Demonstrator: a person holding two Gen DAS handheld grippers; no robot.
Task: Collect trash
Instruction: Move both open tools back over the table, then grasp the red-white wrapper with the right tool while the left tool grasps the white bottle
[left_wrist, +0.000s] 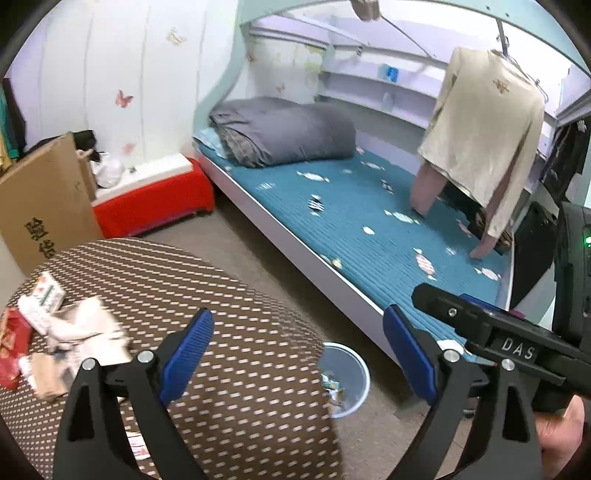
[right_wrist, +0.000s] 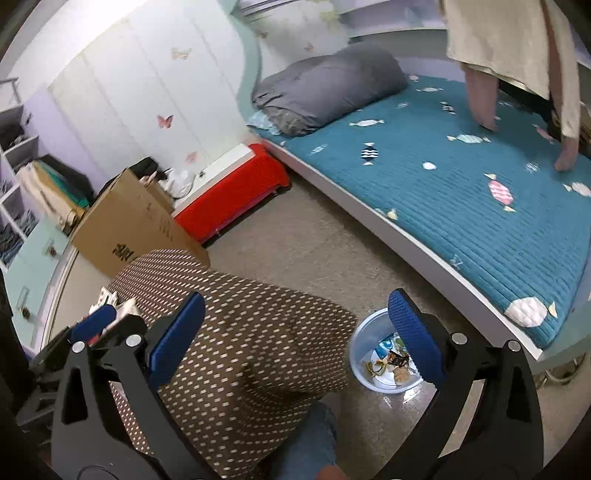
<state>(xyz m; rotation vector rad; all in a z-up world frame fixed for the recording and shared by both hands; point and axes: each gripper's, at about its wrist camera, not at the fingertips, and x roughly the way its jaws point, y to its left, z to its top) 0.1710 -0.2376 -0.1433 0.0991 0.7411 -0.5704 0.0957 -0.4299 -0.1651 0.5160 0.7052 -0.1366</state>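
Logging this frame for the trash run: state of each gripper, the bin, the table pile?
Left gripper: open, empty.
Right gripper: open, empty.
Translucent blue plastic bin: upright on floor, some wrappers inside.
Crumpled paper and packaging pile: uncollected on brown dotted tablecloth.

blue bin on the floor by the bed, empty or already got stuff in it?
Partly filled. The translucent pale-blue plastic waste bin stands upright with its mouth open, and the right wrist view shows several crumpled wrappers lying at its bottom.

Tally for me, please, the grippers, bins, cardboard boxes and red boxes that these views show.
Grippers: 2, left and right
Bin: 1
Cardboard box: 1
Red box: 1
Total: 5
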